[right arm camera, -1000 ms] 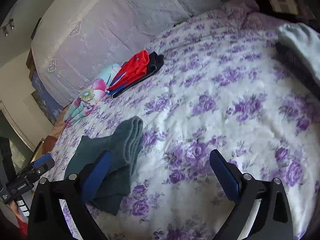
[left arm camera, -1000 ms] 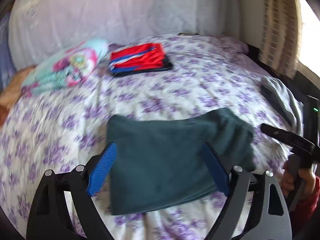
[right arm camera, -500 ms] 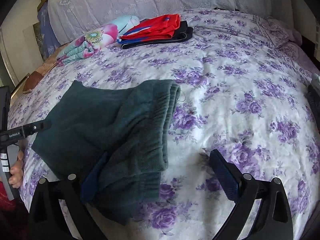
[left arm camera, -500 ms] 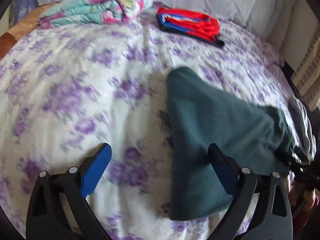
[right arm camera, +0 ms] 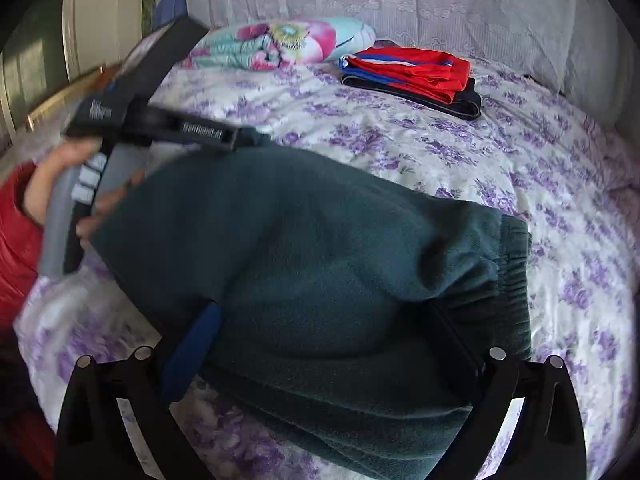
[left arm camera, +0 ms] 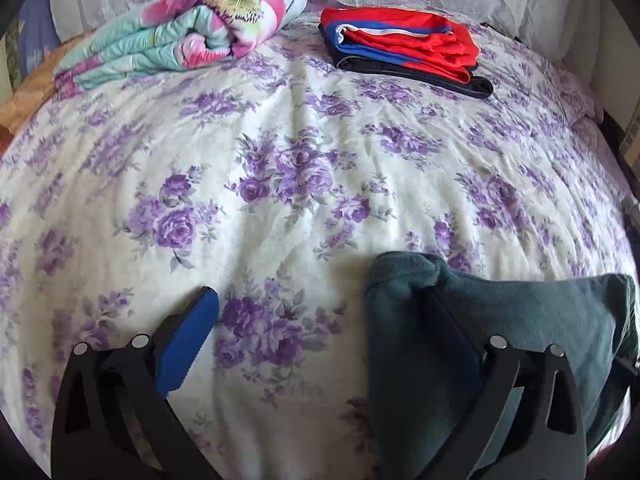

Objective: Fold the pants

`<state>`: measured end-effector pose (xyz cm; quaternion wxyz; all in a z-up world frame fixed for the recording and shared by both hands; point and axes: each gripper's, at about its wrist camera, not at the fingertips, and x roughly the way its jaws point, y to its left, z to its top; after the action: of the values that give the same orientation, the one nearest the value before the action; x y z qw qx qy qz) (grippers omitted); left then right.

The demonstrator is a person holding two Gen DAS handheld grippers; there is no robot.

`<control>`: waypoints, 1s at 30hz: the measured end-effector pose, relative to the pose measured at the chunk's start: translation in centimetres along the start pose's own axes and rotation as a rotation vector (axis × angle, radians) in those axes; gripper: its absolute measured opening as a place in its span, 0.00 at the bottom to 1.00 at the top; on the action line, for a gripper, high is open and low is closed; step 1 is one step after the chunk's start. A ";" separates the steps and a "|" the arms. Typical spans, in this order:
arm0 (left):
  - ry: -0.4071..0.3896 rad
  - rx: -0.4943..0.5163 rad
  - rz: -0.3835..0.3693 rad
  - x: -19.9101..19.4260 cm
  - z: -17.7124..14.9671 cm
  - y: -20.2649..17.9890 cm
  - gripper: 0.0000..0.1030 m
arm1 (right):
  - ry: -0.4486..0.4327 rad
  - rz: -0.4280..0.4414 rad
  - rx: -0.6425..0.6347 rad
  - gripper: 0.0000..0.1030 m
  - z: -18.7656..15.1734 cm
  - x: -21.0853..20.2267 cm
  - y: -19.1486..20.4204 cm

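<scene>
Both grippers have swung across the bed (left arm camera: 280,128) — left gripper (left arm camera: 320,320) opening, nothing clamped; right gripper (right arm camera: 324,328) spread, straddling the folded green fleece pants (right arm camera: 320,240). Folding looks nearly done — next, pinch an edge and square it

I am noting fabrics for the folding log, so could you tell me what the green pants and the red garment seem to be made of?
Green pants: probably fleece, matte and fuzzy, thick soft folds, gathered elastic waistband. Red garment: likely thin synthetic sportswear, smooth with a slight sheen and crisp thin layers.
</scene>
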<state>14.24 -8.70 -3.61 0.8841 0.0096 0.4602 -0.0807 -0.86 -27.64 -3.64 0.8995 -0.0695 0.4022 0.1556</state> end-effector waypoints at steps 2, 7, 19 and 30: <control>-0.019 0.001 0.005 -0.4 -0.3 -0.1 0.95 | -0.013 0.055 0.047 0.97 0.0 -0.4 -1.1; -0.057 -0.099 -0.150 -3.1 -2.0 1.9 0.94 | -0.147 0.039 0.089 0.97 -0.2 -3.9 -2.8; -0.043 0.017 -0.086 -3.6 -5.6 -0.3 0.96 | 0.003 0.009 0.322 0.97 -1.0 1.5 -9.2; -0.085 0.031 -0.120 -5.0 -6.0 -0.8 0.95 | -0.017 0.225 0.483 0.97 0.4 0.5 -13.6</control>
<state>6.41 -8.26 -2.93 0.8961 -0.0080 0.4207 -0.1411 4.31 -40.28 -3.78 0.8703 0.1939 0.4255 0.1546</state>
